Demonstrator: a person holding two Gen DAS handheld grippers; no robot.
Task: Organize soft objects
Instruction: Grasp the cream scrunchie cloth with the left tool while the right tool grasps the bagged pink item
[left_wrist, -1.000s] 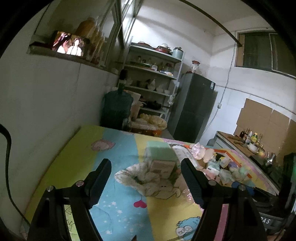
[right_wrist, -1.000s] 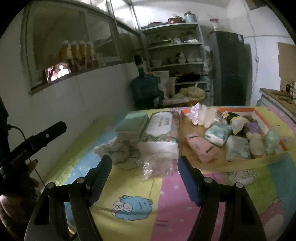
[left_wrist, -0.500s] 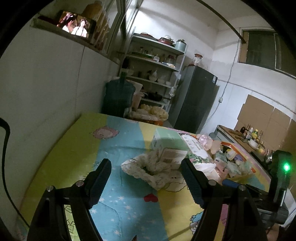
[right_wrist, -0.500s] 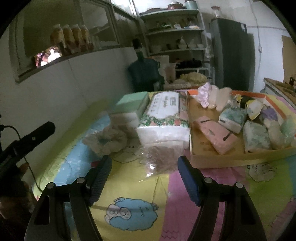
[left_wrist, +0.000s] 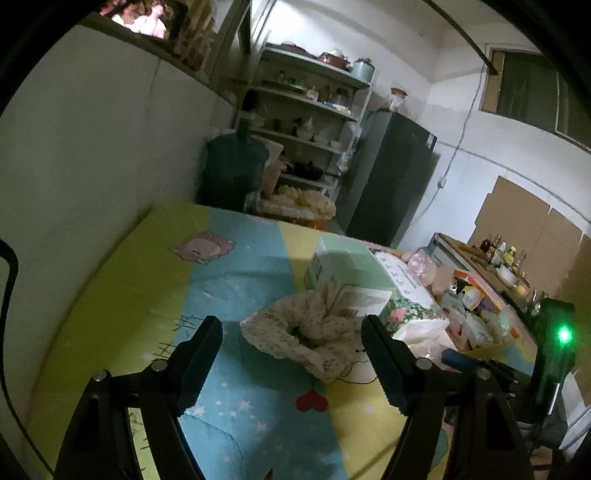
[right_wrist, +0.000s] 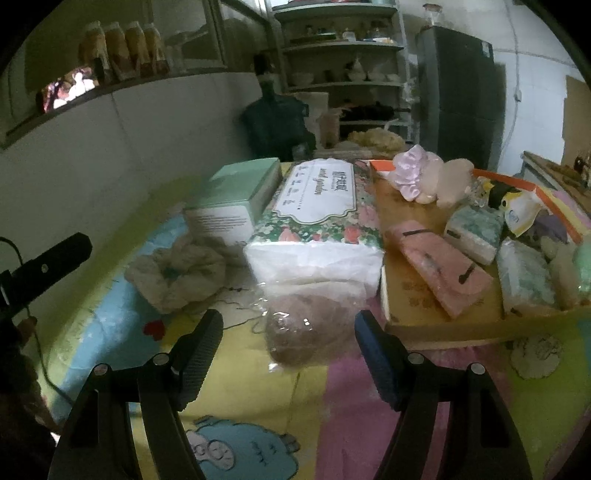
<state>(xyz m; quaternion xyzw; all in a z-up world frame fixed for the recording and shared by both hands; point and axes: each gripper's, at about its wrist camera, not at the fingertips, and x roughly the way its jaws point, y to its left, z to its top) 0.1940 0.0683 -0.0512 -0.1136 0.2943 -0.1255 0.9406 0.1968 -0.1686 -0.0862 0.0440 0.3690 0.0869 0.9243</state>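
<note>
My left gripper (left_wrist: 291, 349) is released, jaws wide apart, nothing between them. It hovers over the mat (left_wrist: 236, 266), with the floral cloth (left_wrist: 306, 332) lying crumpled just ahead, between the fingertips in view but not touched. The cloth leans against the green box (left_wrist: 347, 273).

My right gripper (right_wrist: 288, 341) is also released, jaws spread, empty. A clear bag (right_wrist: 306, 332) with something brownish inside lies on the mat right between its fingertips; contact can't be told. Just behind the bag sits the tissue pack (right_wrist: 317, 221), touching the green box (right_wrist: 236, 201) on its left side. The cloth (right_wrist: 181, 269) is left of the bag, apart from it.

Right of the tissue pack is the cardboard tray (right_wrist: 443, 328), holding soft items: a pink pouch (right_wrist: 439, 269), small tissue packets (right_wrist: 476, 232), a lilac scrunchie (right_wrist: 413, 177) at the back. Other items there are too blurred to name.

The left gripper's side (right_wrist: 48, 266) shows at the right view's left edge. Shelves (right_wrist: 343, 55) and a fridge (right_wrist: 458, 92) stand behind.
</note>
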